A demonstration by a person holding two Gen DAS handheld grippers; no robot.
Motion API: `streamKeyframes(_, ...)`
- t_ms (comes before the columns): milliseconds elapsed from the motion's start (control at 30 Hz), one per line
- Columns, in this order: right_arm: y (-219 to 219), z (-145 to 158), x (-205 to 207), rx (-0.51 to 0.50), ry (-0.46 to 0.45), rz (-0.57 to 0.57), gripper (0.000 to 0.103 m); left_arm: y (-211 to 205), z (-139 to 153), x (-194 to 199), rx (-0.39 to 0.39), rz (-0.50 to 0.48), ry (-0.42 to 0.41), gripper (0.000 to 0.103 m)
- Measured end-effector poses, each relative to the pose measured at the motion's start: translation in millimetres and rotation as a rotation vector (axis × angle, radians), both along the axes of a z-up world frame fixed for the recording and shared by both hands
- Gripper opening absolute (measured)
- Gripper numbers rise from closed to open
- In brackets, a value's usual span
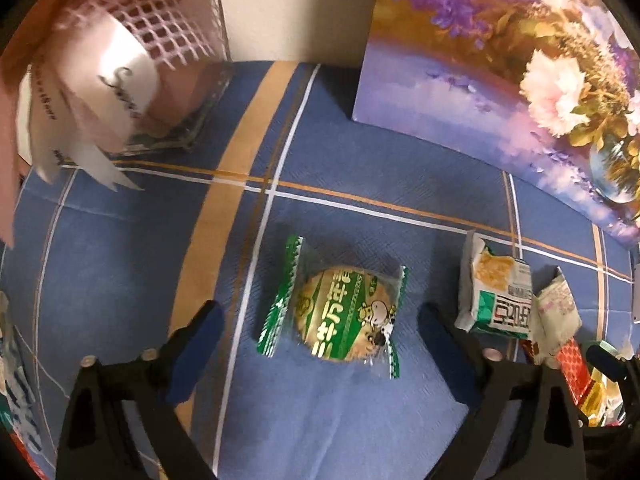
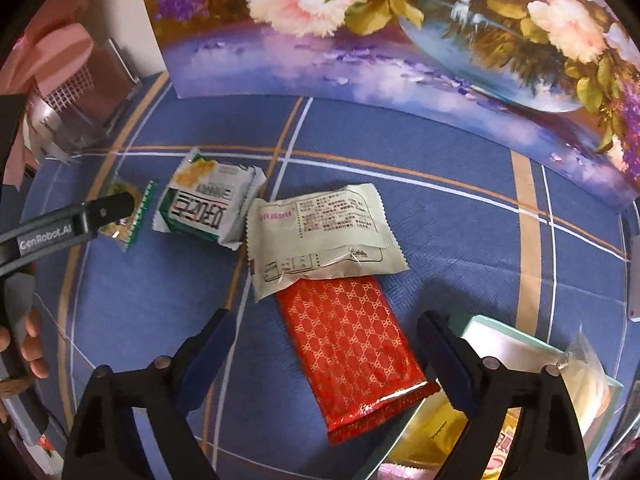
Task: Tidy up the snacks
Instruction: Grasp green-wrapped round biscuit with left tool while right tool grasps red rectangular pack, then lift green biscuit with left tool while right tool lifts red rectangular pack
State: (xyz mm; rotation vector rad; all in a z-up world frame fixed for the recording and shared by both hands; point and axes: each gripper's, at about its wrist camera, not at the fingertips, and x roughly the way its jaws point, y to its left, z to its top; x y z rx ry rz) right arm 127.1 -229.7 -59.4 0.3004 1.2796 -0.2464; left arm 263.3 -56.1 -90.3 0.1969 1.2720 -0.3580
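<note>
Left gripper: left gripper (image 1: pixel 320 320), black fingers with blue pads, stands wide apart over the round biscuit in a clear, green-edged wrapper (image 1: pixel 336 312); pads flank it at 9 and 3 o'clock without touching.
Right gripper: right gripper (image 2: pixel 326 340) is likewise spread, nothing pressed, straddling the flat red foil packet with gold lattice print (image 2: pixel 352 352).
Red packet's neighbours: pale green printed sachet (image 2: pixel 320 236) overlaps its top end at 12 o'clock; white-and-green pillow pack with black lettering (image 2: pixel 208 208) lies further out at 10 o'clock, just beside the sachet.
Container: mint-rimmed tray (image 2: pixel 520 340) at 4 o'clock of the red packet, with yellow packets inside; probably the destination.
Surface: blue cloth with tan and white stripes (image 1: pixel 360 420), soft and lightly textured.
Backdrop: floral painted panel (image 2: pixel 400 60) stands at 12 o'clock.
Risk, left: crinkly film is slick and the biscuit brittle; a hard squeeze may crack it, an off-centre one may catch only wrapper.
Risk, right: glossy foil may slip, and lifting could drag the overlapping sachet.
</note>
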Motion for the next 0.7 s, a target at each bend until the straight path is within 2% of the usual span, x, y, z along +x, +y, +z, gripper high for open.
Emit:
streamKeyframes(33, -0.1, -2.5, 1.4, -0.003, 0.005, 0.0, 0.088, -1.5, -2.4, 1.5, 0.0, 0.0, 0.004, 0.087)
streamKeyframes(133, -0.3, -8.6, 3.2, -0.006, 0.017, 0.009, 0.085, -10.9, -8.9, 9.5, -0.005, -0.009, 0.011, 0.085)
streamKeyframes(200, 1.0, -12.4, 5.1, -0.01, 0.022, 0.016, 0.081, -15.3, -11.7, 10.6, 0.001, -0.014, 0.015, 0.075)
streamKeyframes(300, 2.2, -18.0, 5.1, -0.001, 0.031, 0.02, 0.068, -17.4, -12.3, 10.2, 0.0, -0.005, 0.021, 0.072)
streamKeyframes(367, 2.6, -20.0, 4.9, -0.009, 0.036, 0.02, 0.061, -16.0, -12.4, 4.6, -0.01, 0.001, 0.031, 0.062)
streamKeyframes(567, 3.2, -16.4, 0.2, -0.006, 0.019, 0.008, 0.056, -9.9, -6.4, -9.8, -0.01, 0.04, 0.046, 0.056)
streamKeyframes(700, 6.8, -13.0, -3.6, 0.005, 0.017, -0.005, 0.053, -2.0, -5.0, -26.6, -0.051, 0.089, 0.068, 0.055)
